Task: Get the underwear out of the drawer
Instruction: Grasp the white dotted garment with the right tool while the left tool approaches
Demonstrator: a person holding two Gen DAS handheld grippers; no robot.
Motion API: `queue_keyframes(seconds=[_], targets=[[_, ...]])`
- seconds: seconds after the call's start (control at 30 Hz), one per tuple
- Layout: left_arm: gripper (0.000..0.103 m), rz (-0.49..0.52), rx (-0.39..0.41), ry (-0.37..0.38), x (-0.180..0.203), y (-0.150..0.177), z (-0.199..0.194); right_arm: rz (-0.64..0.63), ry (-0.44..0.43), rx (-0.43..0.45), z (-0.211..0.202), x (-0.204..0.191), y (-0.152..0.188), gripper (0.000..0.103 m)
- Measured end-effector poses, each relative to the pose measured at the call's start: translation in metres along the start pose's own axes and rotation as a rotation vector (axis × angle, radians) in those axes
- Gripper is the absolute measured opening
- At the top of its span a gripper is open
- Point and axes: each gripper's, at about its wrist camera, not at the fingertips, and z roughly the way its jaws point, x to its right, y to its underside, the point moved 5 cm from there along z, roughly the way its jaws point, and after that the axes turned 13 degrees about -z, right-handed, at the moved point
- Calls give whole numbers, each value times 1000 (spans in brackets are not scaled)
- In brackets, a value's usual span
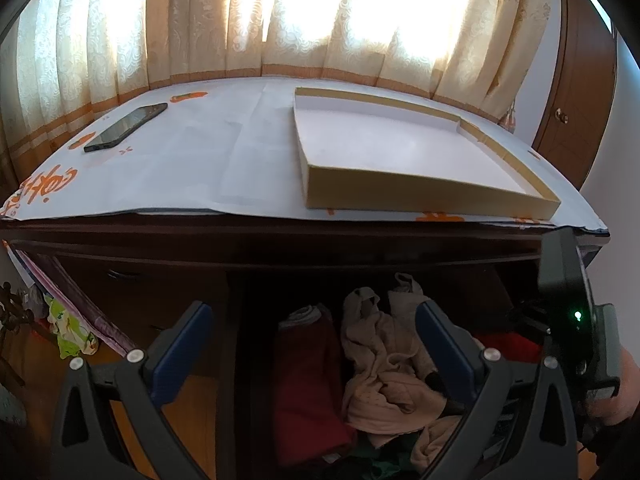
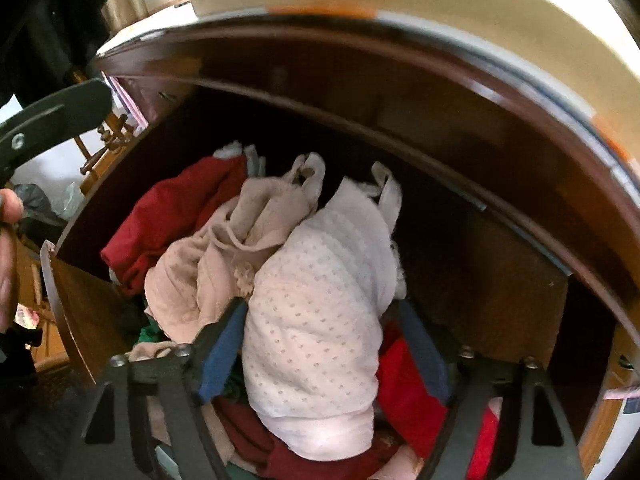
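The dark wooden drawer (image 2: 472,248) is pulled open and full of clothes. A pale pink dotted bra (image 2: 320,304) lies on top, beside beige underwear (image 2: 224,248) and red garments (image 2: 172,208). My right gripper (image 2: 320,344) reaches into the drawer, its blue-padded jaws on either side of the pink bra cup, wide apart. In the left wrist view my left gripper (image 1: 314,340) is open and empty above the drawer, with the beige underwear (image 1: 384,364) and a red garment (image 1: 308,380) below it. The right gripper's body (image 1: 568,304) shows at the right edge.
The desk top (image 1: 180,160) above the drawer has a white cloth with orange print. On it lie a shallow cardboard tray (image 1: 400,148) and a black phone (image 1: 126,126). Curtains (image 1: 200,20) hang behind. A wooden door (image 1: 580,92) stands at right. Clutter lies at the desk's left.
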Motion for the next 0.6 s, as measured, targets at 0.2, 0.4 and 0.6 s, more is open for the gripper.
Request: queue_keyframes(seconds=[0.2,0.4,0.6], targets=[[103,8,-20,20,3,4,5,37,-112,-32,10,2,5,60],[103,7,-49,50,8,9,11,31,-145,79,-12,6,10,43],[103,31,-68,52,16,18,18,52,-104,206,-43,18,24,42]])
